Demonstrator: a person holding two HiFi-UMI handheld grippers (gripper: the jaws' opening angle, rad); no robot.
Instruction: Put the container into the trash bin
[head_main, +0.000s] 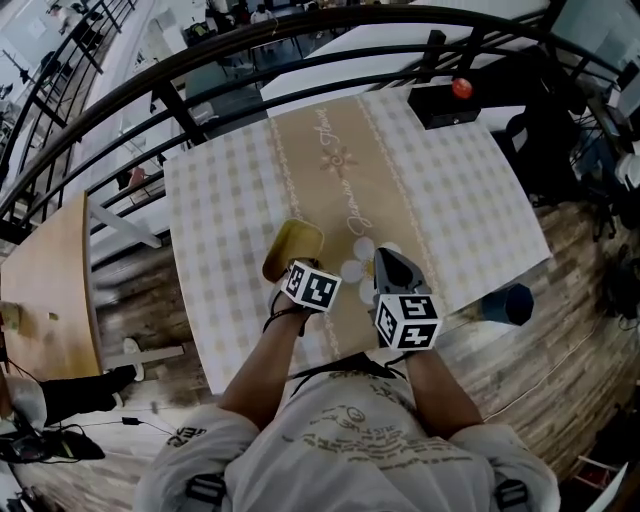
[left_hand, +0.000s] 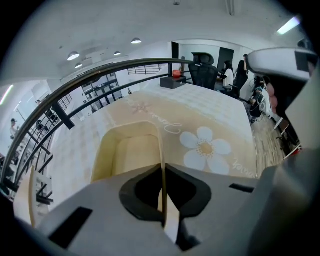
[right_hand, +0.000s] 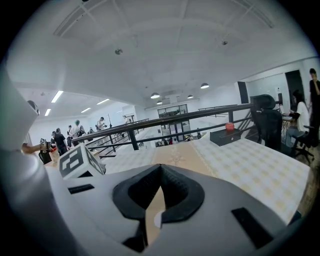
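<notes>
1. At table (head_main: 470, 215) near edge, head view: left gripper (head_main: 288, 270) jaws covered by its marker cube (head_main: 312, 285) and the hand (head_main: 285, 318); near end of container (head_main: 293, 245) cut off behind them. Contact between container base and tablecloth (head_main: 220, 220) not readable from any view.
2. Past near right corner, on floor (head_main: 560, 345): dark blue round thing (head_main: 507, 303), too small to identify.
3. Container (left_hand: 131, 152): pale yellow, shallow, rectangular with rounded corners, empty. Sits over left margin of the cloth's beige runner (head_main: 340, 170), left of white flower print (left_hand: 205, 148), in near part of the table.
4. Left gripper (left_hand: 162, 169): clamped tight on container's right-hand wall, thin wall seen edge-on between the pads, tray body lying left of the jaws.
5. Right gripper (head_main: 390, 260), just right of the left one: jaws pressed together, tips meeting (right_hand: 160, 167), nothing gripped; only cloth visible through the gap behind the tips. Apart from container.
</notes>
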